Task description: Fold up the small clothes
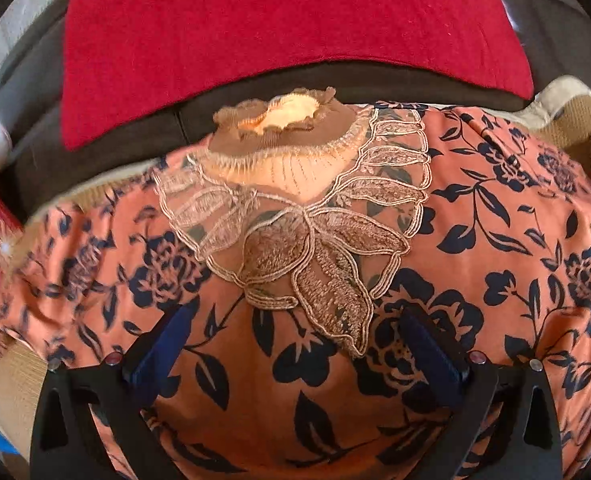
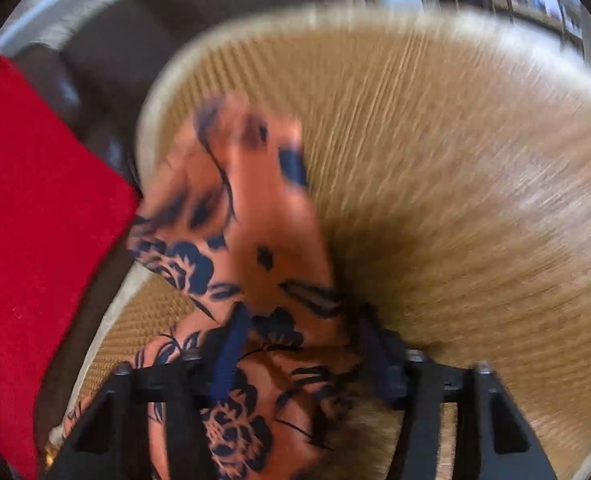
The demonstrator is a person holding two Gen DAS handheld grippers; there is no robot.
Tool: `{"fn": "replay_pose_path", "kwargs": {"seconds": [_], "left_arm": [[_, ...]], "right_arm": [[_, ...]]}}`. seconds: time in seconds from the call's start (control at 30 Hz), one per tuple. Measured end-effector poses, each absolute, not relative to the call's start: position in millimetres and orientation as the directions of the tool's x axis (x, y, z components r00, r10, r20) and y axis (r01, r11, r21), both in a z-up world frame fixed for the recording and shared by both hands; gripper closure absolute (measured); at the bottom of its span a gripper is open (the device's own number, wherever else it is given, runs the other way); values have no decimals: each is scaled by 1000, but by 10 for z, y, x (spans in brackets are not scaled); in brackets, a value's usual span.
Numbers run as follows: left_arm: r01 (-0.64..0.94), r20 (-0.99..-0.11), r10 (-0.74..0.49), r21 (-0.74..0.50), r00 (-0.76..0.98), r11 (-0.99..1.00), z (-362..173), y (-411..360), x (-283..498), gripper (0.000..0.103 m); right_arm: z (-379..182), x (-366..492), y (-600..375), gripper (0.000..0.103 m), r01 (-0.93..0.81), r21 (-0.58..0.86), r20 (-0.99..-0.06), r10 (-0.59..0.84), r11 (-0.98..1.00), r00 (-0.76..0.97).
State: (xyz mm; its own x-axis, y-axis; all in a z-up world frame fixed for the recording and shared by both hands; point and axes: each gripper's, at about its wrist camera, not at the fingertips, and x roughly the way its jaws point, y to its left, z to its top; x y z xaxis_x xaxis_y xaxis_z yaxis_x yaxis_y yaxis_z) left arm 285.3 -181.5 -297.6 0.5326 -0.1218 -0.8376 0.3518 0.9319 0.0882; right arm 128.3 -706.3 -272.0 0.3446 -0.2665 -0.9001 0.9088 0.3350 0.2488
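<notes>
An orange dress (image 1: 475, 240) with dark blue flowers lies spread out on a tan woven mat (image 2: 435, 160). The dress has a brown ruffled neck (image 1: 279, 124) at the far end, with lacy stitched leaves (image 1: 315, 248) below it. The left gripper (image 1: 295, 344) sits over the middle of the dress, and its two blue fingers (image 1: 163, 344) are spread wide with nothing between them. The right gripper (image 2: 299, 340) is at a side part of the dress, maybe a sleeve. A bunch of that cloth sits between its fingers (image 2: 231, 348), but the picture is blurry, so I cannot tell if it is squeezing. A red cushion (image 1: 279, 24) lies on a dark sofa (image 1: 375, 84) behind the mat.
</notes>
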Motion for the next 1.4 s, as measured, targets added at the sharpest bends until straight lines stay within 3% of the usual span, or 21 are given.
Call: {"fn": "replay_pose_path", "kwargs": {"seconds": [0.07, 0.1, 0.17, 0.3, 0.5, 0.7, 0.8, 0.9, 0.93, 0.97, 1.1, 1.13, 1.2, 1.23, 1.27, 1.33, 1.4], "left_arm": [[339, -854, -170, 7, 491, 941, -2993, -1737, 2938, 0], [334, -866, -203, -44, 457, 942, -3014, -1680, 2984, 0], [328, -879, -215, -71, 427, 942, -2998, -1622, 3035, 0], [287, -832, -171, -14, 528, 958, -2728, -1425, 3011, 0], [84, -799, -71, -26, 597, 996, -2436, -652, 3150, 0], [-100, -763, 35, -40, 646, 994, -2258, 104, 3265, 0], [-162, -770, 6, -126, 638, 979, -2222, 436, 3308, 0], [-181, -778, -26, -178, 628, 967, -2254, 562, 3360, 0], [-176, -780, -34, -183, 625, 967, -2267, 564, 3381, 0], [-165, -782, -47, -189, 622, 968, -2274, 547, 3405, 0], [-77, -791, -174, -267, 586, 961, -2413, 394, 3552, 0], [-57, -793, -203, -286, 575, 957, -2458, 341, 3606, 2], [-12, -799, -271, -329, 537, 944, -2529, 205, 3678, 24], [7, -803, -312, -359, 508, 933, -2578, 144, 3733, 47], [24, -799, -359, -398, 482, 917, -2617, 79, 3769, 56], [40, -788, -429, -460, 442, 887, -2760, -7, 3879, 56], [39, -769, -468, -503, 436, 863, -2828, -61, 3919, 56]], "right_arm": [[-2758, 1351, -7077, 88, 920, 238, -893, -302, 313, 333], [-2753, 1366, -7077, 91, 913, 255, -883, -309, 317, 354], [-2698, 1351, -7031, 95, 902, 291, -863, -320, 318, 391], [-2252, 1473, -6635, 96, 803, 375, -783, -305, 464, 542], [-1480, 2074, -5274, 96, 495, 535, -658, -30, 685, 753], [-1449, 2547, -3660, 96, 209, 670, -588, 337, 712, 736], [-1719, 2729, -2974, 92, 155, 708, -601, 473, 689, 644], [-2066, 2808, -2596, 59, 131, 730, -627, 582, 670, 518], [-2124, 2810, -2609, 40, 137, 734, -631, 592, 666, 502], [-2232, 2756, -2617, 34, 149, 735, -629, 583, 661, 514], [-2226, 2379, -3024, 34, 225, 773, -566, 484, 593, 667], [-2230, 2304, -3162, 34, 241, 783, -549, 454, 573, 702], [-2201, 2253, -3378, 36, 255, 787, -530, 405, 562, 745], [-2143, 2205, -3519, 39, 264, 781, -530, 377, 566, 759], [-2123, 2179, -3602, 49, 276, 773, -533, 349, 571, 771], [-2087, 2118, -3843, 65, 304, 761, -542, 304, 573, 783], [-2076, 2034, -4101, 65, 353, 752, -558, 253, 557, 790]]}}
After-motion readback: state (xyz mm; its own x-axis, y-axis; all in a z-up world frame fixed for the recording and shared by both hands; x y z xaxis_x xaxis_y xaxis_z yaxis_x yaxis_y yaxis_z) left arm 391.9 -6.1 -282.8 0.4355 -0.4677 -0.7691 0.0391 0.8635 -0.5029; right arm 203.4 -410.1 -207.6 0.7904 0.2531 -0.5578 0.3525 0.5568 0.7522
